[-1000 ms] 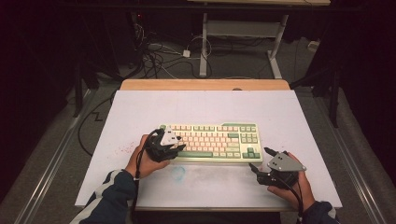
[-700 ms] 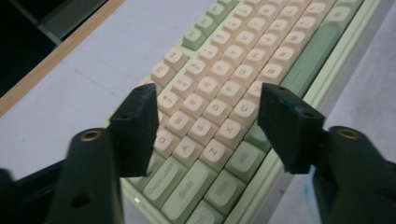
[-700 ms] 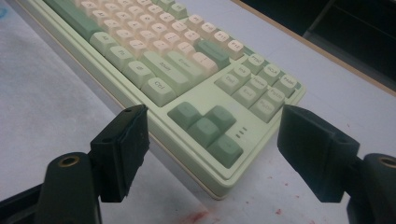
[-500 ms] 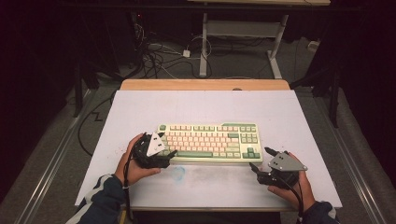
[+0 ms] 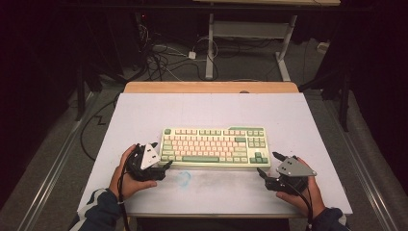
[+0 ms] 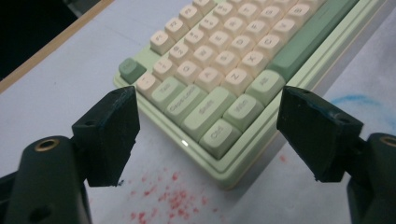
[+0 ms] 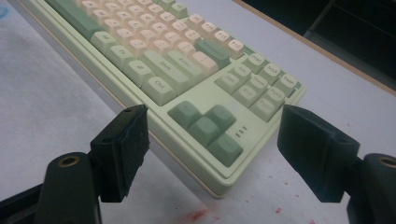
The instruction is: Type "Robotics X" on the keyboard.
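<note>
A pale green keyboard (image 5: 214, 147) with cream and green keys lies in the middle of the white mat (image 5: 207, 110). My left gripper (image 5: 163, 169) rests just off its near left corner, jaws wide apart and just opened. Nothing is between them. In the left gripper view the keyboard (image 6: 224, 70) corner with the Ctrl key sits ahead of the open left gripper (image 6: 208, 100). My right gripper (image 5: 268, 163) stands open by the near right corner. In the right gripper view the keyboard (image 7: 187, 70) corner with the arrow keys lies just ahead of the right gripper (image 7: 212, 116), untouched.
A blue smear (image 5: 184, 178) and red specks (image 6: 177, 198) mark the mat in front of the keyboard. The wooden table edge (image 5: 211, 87) shows behind the mat. Cables (image 5: 163, 57) and a white desk frame (image 5: 250, 33) stand on the floor beyond.
My left gripper has come off the keyboard's left end, moving left and back toward the person, and now rests on the mat. The right gripper has stayed put.
</note>
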A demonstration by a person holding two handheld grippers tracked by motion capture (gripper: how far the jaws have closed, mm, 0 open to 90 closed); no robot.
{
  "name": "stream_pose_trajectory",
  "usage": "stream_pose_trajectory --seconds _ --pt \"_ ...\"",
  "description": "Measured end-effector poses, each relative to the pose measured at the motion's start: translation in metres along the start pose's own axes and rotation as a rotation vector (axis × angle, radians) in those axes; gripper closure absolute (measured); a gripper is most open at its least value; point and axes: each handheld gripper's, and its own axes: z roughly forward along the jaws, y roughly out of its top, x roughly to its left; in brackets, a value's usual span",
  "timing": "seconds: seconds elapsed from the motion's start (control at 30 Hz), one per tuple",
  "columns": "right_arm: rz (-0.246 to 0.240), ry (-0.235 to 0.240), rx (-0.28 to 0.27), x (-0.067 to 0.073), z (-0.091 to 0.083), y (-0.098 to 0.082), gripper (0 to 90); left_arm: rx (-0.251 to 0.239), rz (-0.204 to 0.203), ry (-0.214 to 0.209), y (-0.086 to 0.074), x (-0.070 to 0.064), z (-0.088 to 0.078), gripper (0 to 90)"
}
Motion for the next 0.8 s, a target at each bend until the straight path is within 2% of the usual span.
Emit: stream_pose_trajectory --seconds 0.3,0.4,0.47,0.57,0.63,0.77,0.8 --pt "-0.004 0.000 0.006 0.000 0.001 0.000 25.9 0.024 -0.027 0.030 -0.006 0.010 -0.011 26.4" --pt "-0.003 0.000 0.008 0.000 0.001 0.000 25.9 0.055 -0.017 0.043 -0.008 0.013 -0.012 34.7" --pt "-0.004 0.003 0.008 0.000 0.001 0.000 26.0 0.079 -0.015 0.057 -0.009 0.014 -0.012 44.9" --pt "-0.005 0.003 0.007 0.000 0.001 0.000 26.0 0.086 -0.028 0.054 -0.007 0.016 -0.012 59.9" --pt "-0.004 0.001 0.005 0.000 0.001 0.000 25.9 0.096 -0.036 0.052 -0.006 0.017 -0.012 67.1" --pt "-0.006 0.004 0.006 -0.001 0.001 -0.001 25.9 0.111 -0.026 0.054 -0.005 0.016 -0.013 81.4" --pt "-0.008 0.005 0.007 0.000 0.001 -0.001 25.9 0.116 -0.032 0.040 -0.005 0.016 -0.013 84.3"
